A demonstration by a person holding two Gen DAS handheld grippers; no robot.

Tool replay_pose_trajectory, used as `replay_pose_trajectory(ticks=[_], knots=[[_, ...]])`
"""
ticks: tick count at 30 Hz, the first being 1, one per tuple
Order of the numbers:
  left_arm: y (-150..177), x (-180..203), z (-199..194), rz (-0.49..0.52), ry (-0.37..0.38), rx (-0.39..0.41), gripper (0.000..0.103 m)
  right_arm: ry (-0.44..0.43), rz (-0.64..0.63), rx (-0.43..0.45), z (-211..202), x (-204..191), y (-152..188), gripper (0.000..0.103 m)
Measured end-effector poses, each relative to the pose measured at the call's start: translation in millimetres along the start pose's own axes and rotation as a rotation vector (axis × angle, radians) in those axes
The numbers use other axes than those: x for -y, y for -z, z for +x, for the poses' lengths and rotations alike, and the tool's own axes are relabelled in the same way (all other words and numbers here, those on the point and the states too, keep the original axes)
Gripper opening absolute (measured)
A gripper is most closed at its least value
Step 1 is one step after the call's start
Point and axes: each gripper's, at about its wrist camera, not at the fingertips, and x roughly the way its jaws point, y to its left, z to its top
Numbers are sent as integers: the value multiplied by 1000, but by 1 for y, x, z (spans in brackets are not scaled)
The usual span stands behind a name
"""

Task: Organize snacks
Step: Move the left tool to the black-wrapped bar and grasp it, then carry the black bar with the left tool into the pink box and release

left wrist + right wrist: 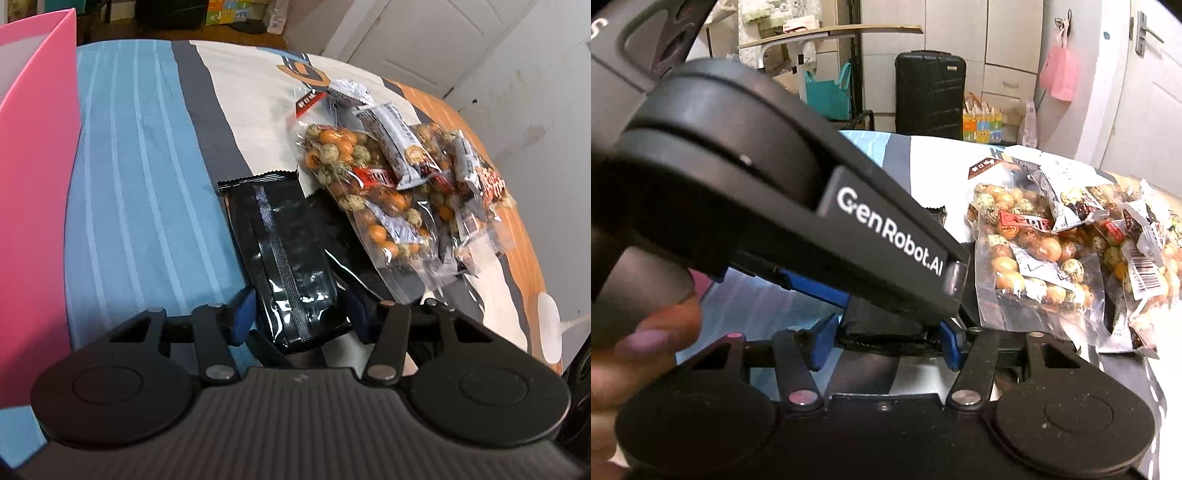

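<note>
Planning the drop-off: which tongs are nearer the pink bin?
Left. The pink bin stands just left of the left tongs. The right tongs sit on the left ones' far side. Both are closed on the black packet.

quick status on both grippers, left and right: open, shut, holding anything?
Left gripper: shut on the black snack pack, pads on its two sides.
Right gripper: shut on the same black snack pack, at its near end.

- A black suitcase [930, 94] stood before pale cabinets [1012, 44].
- A pink bag [1060, 74] hung near the white door [1145, 110].
- Wood floor [236, 35] showed beyond.
</note>
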Motion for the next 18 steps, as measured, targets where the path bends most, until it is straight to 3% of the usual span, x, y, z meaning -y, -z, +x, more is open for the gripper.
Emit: replay_pose_trajectory(ticks=[9,18], knots=[[2,9,-25,-23,9,-65,51,-45,18,-54,-23,10,-21,61],[10,27,-73,2,11,-67,51,-57,-8,-30,-64,4,-32,61]])
